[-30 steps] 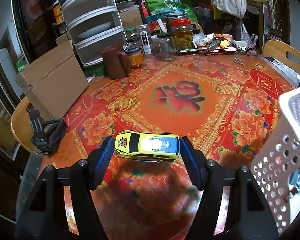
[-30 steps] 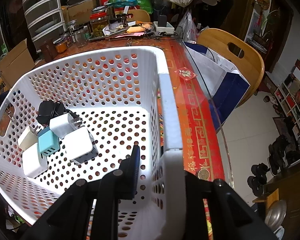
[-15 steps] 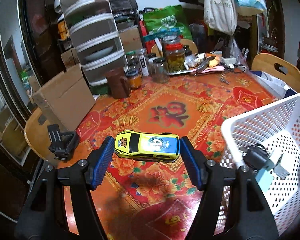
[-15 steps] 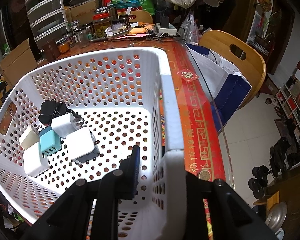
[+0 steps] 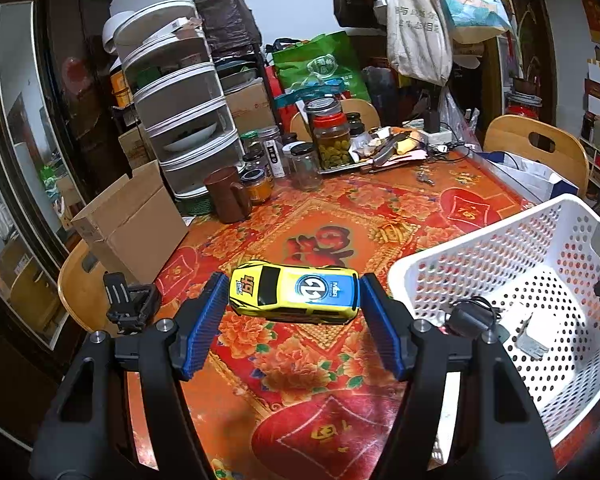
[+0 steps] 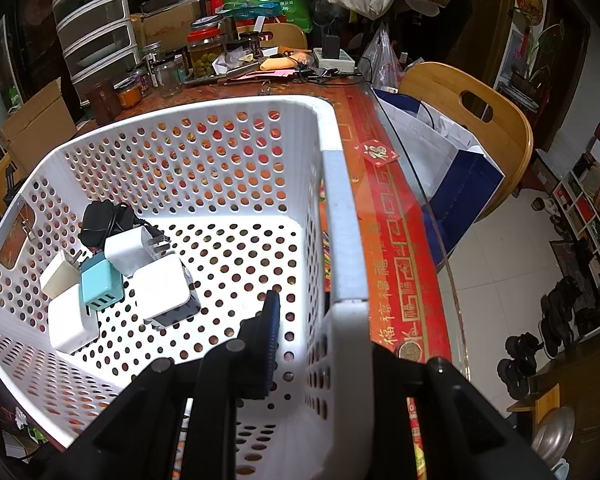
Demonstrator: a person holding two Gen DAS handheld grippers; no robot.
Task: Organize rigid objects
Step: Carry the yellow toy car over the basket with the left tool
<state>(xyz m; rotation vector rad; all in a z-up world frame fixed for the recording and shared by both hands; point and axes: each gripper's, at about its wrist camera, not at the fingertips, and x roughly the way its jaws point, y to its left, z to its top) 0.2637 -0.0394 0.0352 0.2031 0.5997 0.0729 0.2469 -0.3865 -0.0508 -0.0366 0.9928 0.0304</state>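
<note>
My left gripper (image 5: 294, 312) is shut on a yellow and blue toy car (image 5: 296, 294) and holds it above the red floral tablecloth, just left of the white perforated basket (image 5: 432, 260). My right gripper (image 6: 320, 344) is shut on the basket's right wall (image 6: 342, 240), one finger inside and one outside. Inside the basket lie several plug adapters: white ones (image 6: 162, 284), a teal one (image 6: 100, 284) and a black one with a cord (image 6: 100, 220). Some of them also show in the left wrist view (image 5: 470, 318).
Jars (image 5: 332, 142), a brown mug (image 5: 226, 196), stacked drawers (image 5: 180, 120) and clutter fill the table's far side. A cardboard box (image 5: 134, 220) and a black clamp (image 5: 130, 304) sit at the left edge. Wooden chairs (image 6: 468, 120) stand around. The table's glass edge (image 6: 428, 216) runs right of the basket.
My left gripper has risen with the toy car and the basket now shows more fully at its right. The right gripper keeps its hold on the basket wall.
</note>
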